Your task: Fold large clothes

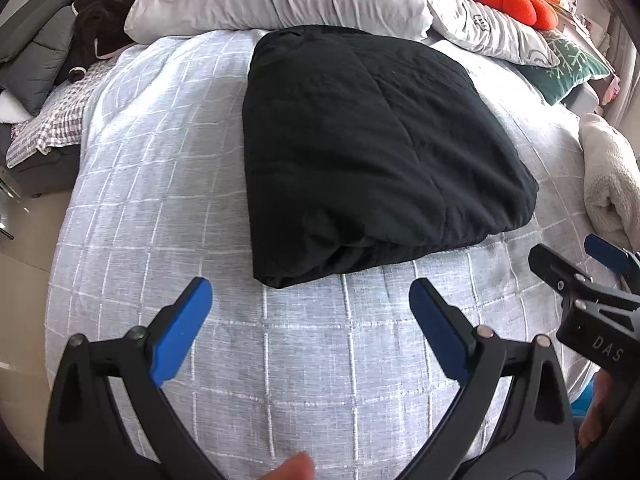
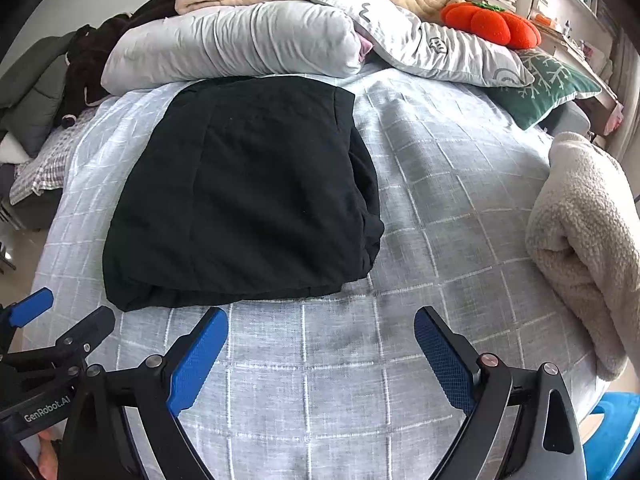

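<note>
While both pairs of jaws are spread wide with nothing between them, the right gripper (image 2: 320,352) and the left gripper (image 1: 310,320) are held side by side over the near part of the checked bedspread (image 2: 440,184), both tilted downward. Straight ahead of the left gripper, just beyond its fingertips, the folded black garment (image 1: 372,144) is laid flat on the bedspread; from the right gripper it is found ahead and to the left. Its long axis is judged to run away from the grippers, toward the rolled grey duvet (image 2: 240,44) at the far end, though the fisheye bending makes this uncertain. The near folded edge is closer to the left gripper, so that hand is judged the better placed for any next reach. Nothing is touched by either gripper. Further out to the right, a cream fleece blanket (image 2: 580,232) is seen, well apart from the garment, and an orange pumpkin cushion (image 2: 492,24) lies beyond.
</note>
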